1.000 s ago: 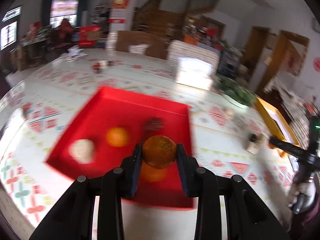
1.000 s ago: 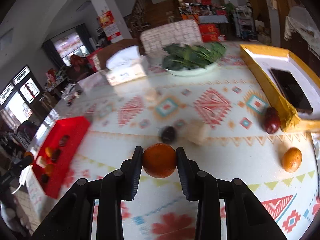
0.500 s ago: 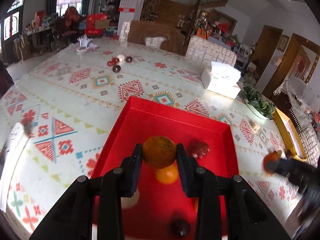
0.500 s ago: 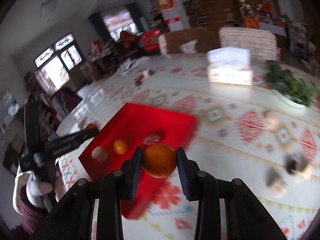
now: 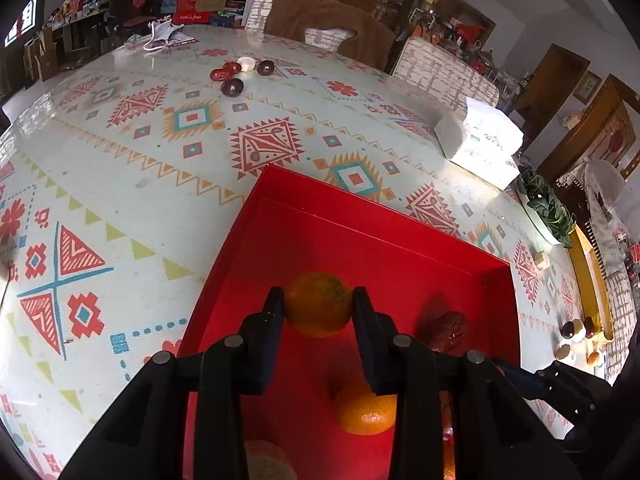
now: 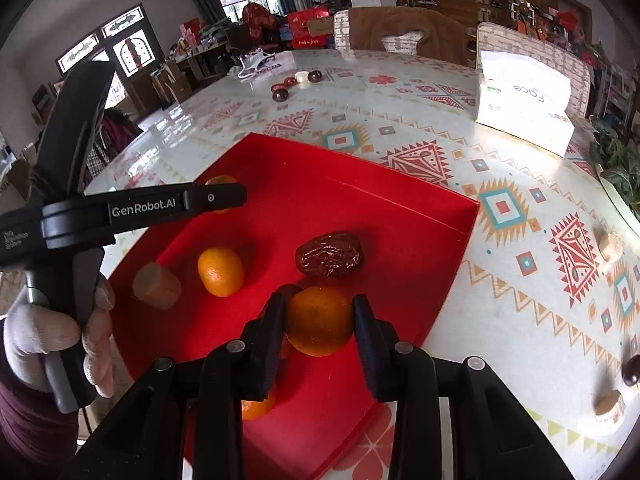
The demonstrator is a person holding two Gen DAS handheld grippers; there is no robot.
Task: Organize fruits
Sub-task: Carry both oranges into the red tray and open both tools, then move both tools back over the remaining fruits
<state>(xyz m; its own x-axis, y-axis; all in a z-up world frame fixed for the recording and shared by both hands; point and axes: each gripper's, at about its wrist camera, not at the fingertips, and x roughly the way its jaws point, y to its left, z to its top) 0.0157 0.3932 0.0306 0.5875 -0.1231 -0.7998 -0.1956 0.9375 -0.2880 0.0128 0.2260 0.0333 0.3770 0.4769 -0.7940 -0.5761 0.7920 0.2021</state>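
Observation:
My left gripper (image 5: pixel 318 303) is shut on a mandarin (image 5: pixel 316 316) and hangs over the far part of the red tray (image 5: pixel 360 220). My right gripper (image 6: pixel 319 314) is shut on a second mandarin (image 6: pixel 318 328) over the tray's near right part (image 6: pixel 400 188). On the tray floor lie a loose mandarin (image 6: pixel 221 271), a wrinkled red date (image 6: pixel 329 254), a beige chunk (image 6: pixel 157 286) and another mandarin (image 6: pixel 258 404) half hidden under my right fingers. In the right wrist view the left gripper (image 6: pixel 228 196) reaches in from the left, held by a gloved hand (image 6: pixel 44 336).
A white tissue box (image 6: pixel 524 112) stands at the back right. Several dates (image 6: pixel 292 82) lie at the table's far side. Beige chunks (image 6: pixel 610 246) and a dark fruit (image 6: pixel 632 368) lie right of the tray. A dish of greens (image 5: pixel 544 204) and a yellow tray (image 5: pixel 592 276) are further right.
Both grippers have carried their mandarins in over the red tray. The right one swung left from the open table; the left one moved further in and lower. Both grips are unchanged.

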